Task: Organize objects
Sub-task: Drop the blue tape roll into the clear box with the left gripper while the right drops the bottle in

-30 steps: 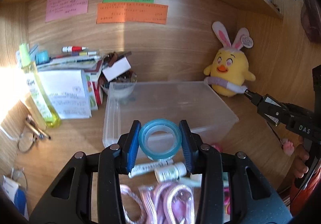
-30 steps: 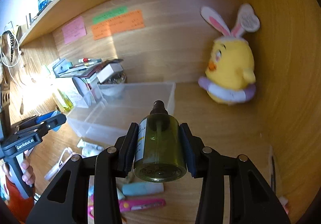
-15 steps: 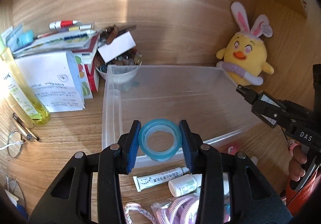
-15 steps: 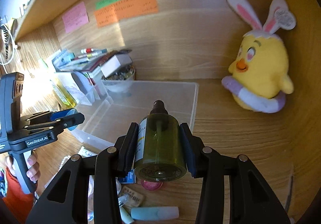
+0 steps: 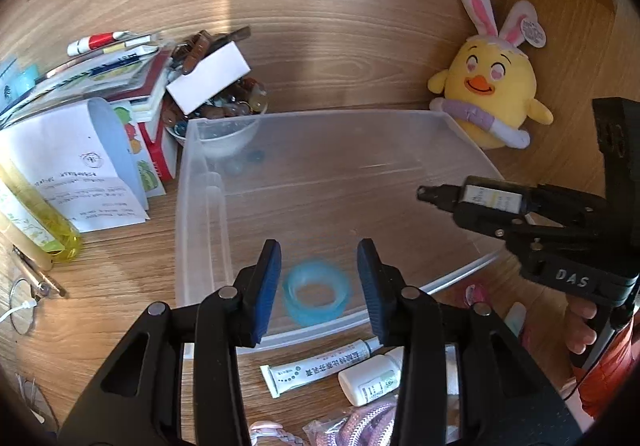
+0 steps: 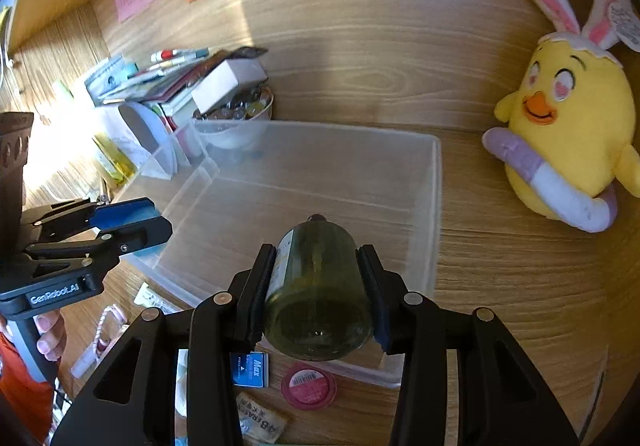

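Left wrist view: left gripper is opening, blue tape ring loose between its jaws inside the clear bin. Right gripper clamps the green bottle above it; tube and 1 small bottle wait outside.

Wood-grain desk carries: clear rectangular plastic bin; yellow plush chick with bunny ears beside its far right corner; white printed tube, small white bottle, round pink lidded tub along near wall
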`<control>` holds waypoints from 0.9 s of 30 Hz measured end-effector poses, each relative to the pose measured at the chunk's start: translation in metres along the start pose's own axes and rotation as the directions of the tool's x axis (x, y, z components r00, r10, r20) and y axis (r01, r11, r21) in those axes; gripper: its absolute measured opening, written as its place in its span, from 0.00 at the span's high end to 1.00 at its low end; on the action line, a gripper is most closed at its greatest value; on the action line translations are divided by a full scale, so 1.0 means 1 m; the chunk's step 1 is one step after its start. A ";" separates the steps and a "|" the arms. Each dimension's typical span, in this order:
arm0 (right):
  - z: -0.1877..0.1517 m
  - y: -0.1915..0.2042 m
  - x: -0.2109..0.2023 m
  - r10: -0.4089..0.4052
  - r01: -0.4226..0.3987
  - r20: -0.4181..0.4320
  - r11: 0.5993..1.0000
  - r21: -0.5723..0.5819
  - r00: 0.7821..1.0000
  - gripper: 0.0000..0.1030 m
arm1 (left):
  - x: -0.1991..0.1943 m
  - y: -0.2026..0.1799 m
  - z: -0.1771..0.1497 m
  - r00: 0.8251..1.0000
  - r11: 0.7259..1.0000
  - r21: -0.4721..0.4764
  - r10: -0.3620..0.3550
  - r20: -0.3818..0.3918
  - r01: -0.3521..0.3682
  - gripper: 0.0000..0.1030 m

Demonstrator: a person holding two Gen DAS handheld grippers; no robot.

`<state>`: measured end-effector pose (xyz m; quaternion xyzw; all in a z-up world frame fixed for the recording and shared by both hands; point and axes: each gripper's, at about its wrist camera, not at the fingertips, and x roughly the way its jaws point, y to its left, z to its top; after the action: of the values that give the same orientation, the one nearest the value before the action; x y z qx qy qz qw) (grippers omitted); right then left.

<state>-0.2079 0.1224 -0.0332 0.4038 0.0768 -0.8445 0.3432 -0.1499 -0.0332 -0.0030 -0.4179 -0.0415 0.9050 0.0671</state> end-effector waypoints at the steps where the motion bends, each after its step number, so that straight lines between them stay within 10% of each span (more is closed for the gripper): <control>1: 0.000 0.000 0.002 0.002 -0.002 -0.005 1.000 0.000 1.000 0.63 | 0.000 0.000 0.000 1.000 1.000 0.000 -0.001 0.000 0.001 0.56; 10: -0.004 0.003 0.000 0.006 -0.006 -0.019 1.000 -0.008 1.000 0.59 | -0.016 -0.006 0.000 0.998 0.999 0.009 0.035 0.046 -0.035 0.40; 17: -0.010 0.006 -0.027 0.001 0.000 0.042 1.000 -0.011 0.999 0.38 | -0.051 -0.013 -0.008 0.984 0.993 0.018 0.113 0.137 -0.116 0.06; 27: -0.044 0.015 -0.074 -0.043 0.049 0.119 0.998 -0.047 0.992 0.26 | -0.072 -0.002 -0.053 0.971 0.977 0.005 0.213 0.107 -0.214 0.04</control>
<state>-0.1386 0.1675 -0.0055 0.3423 0.0868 -0.8726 0.3375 -0.0633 -0.0417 0.0170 -0.3710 0.0079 0.9281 -0.0294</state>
